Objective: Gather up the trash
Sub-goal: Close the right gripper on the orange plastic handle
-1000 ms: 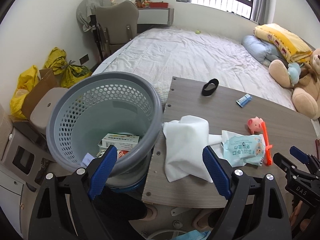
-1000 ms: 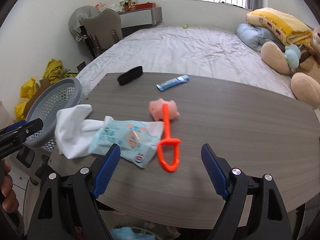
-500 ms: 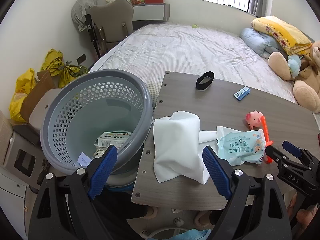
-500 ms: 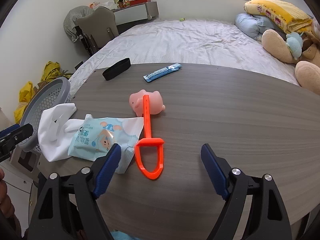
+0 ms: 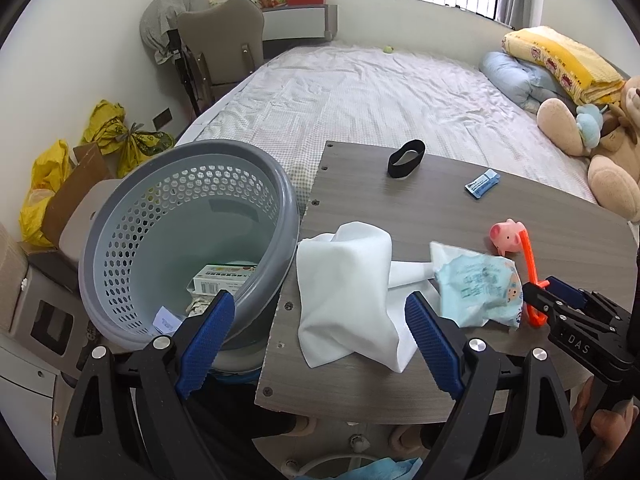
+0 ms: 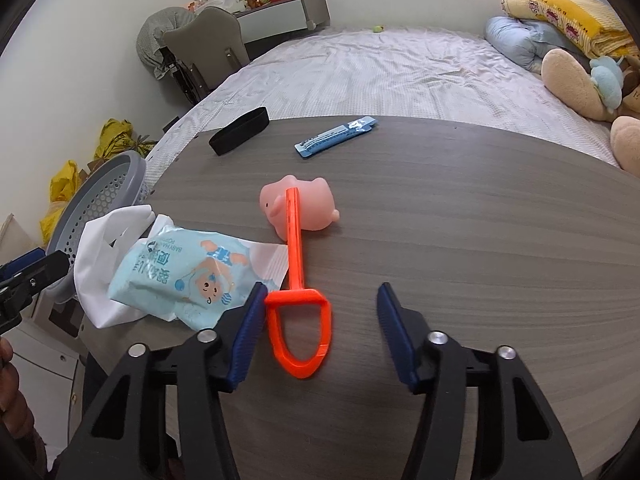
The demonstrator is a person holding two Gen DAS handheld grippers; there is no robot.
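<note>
A grey perforated basket (image 5: 120, 240) stands off the table's left edge, with a small box (image 5: 224, 278) and paper scraps inside; it also shows in the right wrist view (image 6: 100, 196). A white cloth (image 5: 348, 292) and a light-blue wipes packet (image 5: 480, 292) lie on the wooden table (image 5: 440, 208). My left gripper (image 5: 316, 336) is open, above the cloth and the basket rim. My right gripper (image 6: 320, 320) is open around the loop of an orange plastic handle (image 6: 298, 312), next to the packet (image 6: 188, 276) and the cloth (image 6: 100, 276).
A pink toy pig (image 6: 300, 208), a black band (image 6: 240, 130) and a blue sachet (image 6: 336, 136) lie farther back on the table. A bed (image 5: 380, 96) with stuffed toys stands behind. Yellow bags (image 5: 48, 184) sit on the floor at left.
My right gripper has moved forward and down to the orange handle and its jaws have narrowed. My left gripper has shifted right, over the white cloth.
</note>
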